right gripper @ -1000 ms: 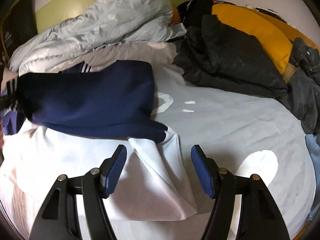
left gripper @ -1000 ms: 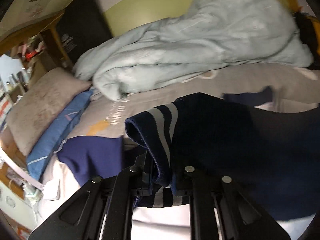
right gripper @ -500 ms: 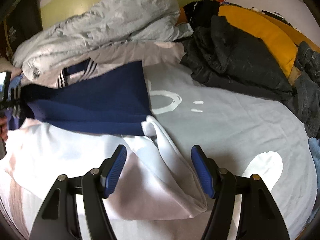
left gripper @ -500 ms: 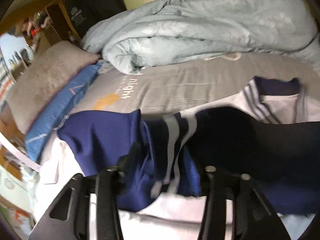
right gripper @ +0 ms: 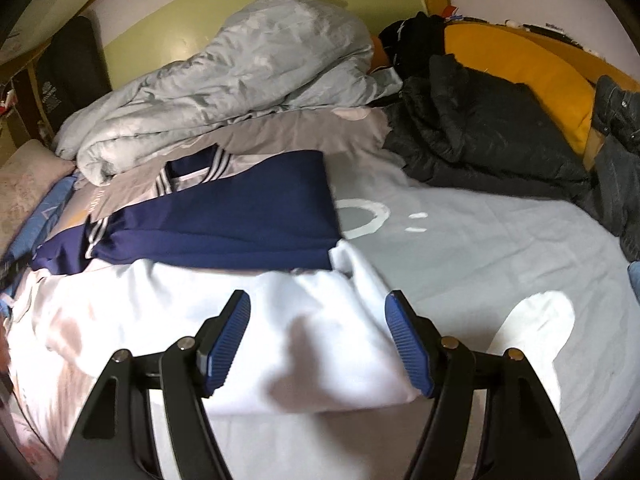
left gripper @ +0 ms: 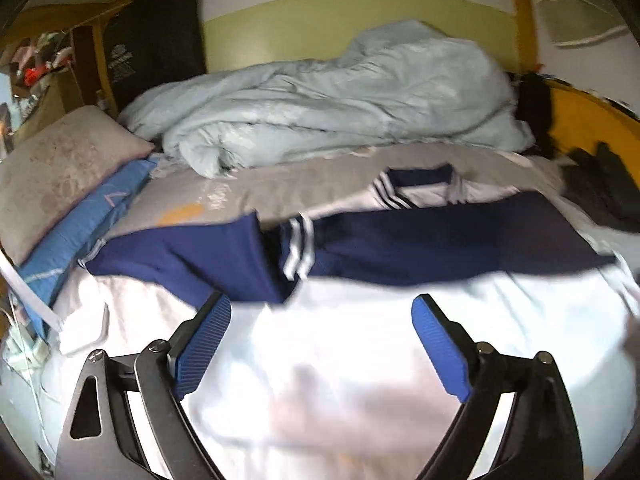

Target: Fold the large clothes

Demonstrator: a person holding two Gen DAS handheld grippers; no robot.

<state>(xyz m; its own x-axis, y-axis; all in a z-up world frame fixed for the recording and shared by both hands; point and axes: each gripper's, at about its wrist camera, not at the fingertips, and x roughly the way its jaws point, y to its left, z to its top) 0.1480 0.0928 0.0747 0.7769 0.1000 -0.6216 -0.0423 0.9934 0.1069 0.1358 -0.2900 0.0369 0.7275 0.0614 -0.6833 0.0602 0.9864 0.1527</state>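
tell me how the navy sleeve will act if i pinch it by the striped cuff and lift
Likely floppy: the sleeve lies limp and flat across the white body, so it should sag from the cuff. Probably light, thin knit. It joins the body, so lifting may drag that along.

One navy-and-white garment point(left gripper: 420, 248), one pale quilt point(left gripper: 340, 96), one black jacket point(right gripper: 480, 132) and two pillows point(left gripper: 56, 168) lie on one bed point(right gripper: 480, 240).

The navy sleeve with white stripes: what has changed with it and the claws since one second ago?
The left claw let go of the navy sleeve, which it had clamped at the striped cuff. Its jaws are opening with nothing between them, and the sleeve now lies folded across the white garment. The right claw stayed open over the garment's edge. The duvet did not change.
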